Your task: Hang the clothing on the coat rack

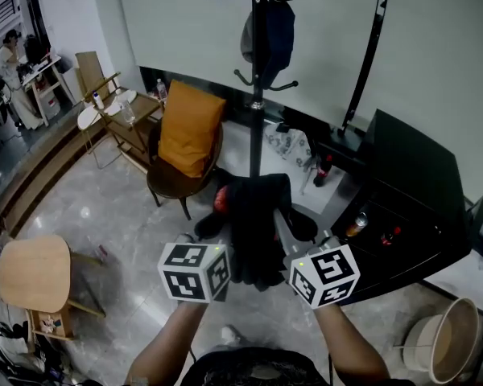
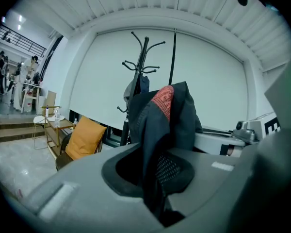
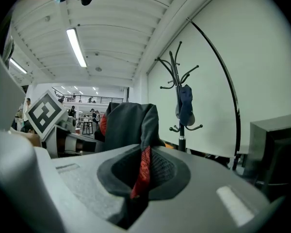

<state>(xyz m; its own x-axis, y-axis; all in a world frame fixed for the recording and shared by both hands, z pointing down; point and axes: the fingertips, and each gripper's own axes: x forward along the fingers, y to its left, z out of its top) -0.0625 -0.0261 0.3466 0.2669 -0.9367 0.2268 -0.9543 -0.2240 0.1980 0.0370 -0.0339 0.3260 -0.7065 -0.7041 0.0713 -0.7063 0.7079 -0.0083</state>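
My left gripper (image 2: 158,208) and right gripper (image 3: 136,205), side by side, each clench a fold of the dark, red-lined garment (image 1: 258,227), which is bunched between them above the pale floor. Just beyond stands the black coat rack (image 1: 258,95), a blue cap (image 1: 274,34) on its hooks. An orange-cushioned chair (image 1: 189,131) sits left.

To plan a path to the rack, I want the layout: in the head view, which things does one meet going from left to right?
Wooden table → orange cushion → coat rack → bottle → bucket
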